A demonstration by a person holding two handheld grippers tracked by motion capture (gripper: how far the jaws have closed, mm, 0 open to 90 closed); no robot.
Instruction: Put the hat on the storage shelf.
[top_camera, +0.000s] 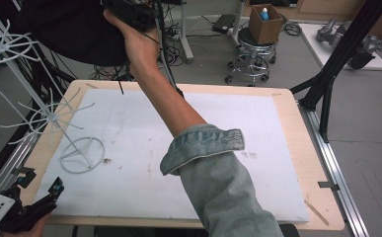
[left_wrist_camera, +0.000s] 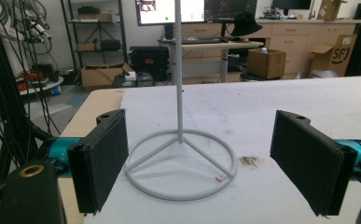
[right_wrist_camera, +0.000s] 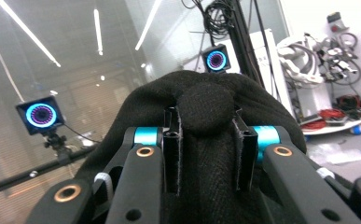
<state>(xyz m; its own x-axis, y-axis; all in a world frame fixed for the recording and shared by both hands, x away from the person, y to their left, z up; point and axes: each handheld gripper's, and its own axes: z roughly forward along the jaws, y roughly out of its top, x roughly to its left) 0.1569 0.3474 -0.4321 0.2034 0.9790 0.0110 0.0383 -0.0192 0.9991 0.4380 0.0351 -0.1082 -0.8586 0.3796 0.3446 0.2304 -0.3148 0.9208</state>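
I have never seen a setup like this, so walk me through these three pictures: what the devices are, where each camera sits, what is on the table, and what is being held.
A person works at a table with a hand-held two-finger gripper in each hand.

The high view looks down from above. The other two cameras ride on the grippers and look along their black fingers.

On the table's white mat stands a white wire hat stand with a ring base.

The left gripper waits at the table's near corner, its fingers wide open on either side of that base without touching it.

The right gripper, raised high beyond the table, is shut on a black knitted hat, pinching a fold of its fabric.
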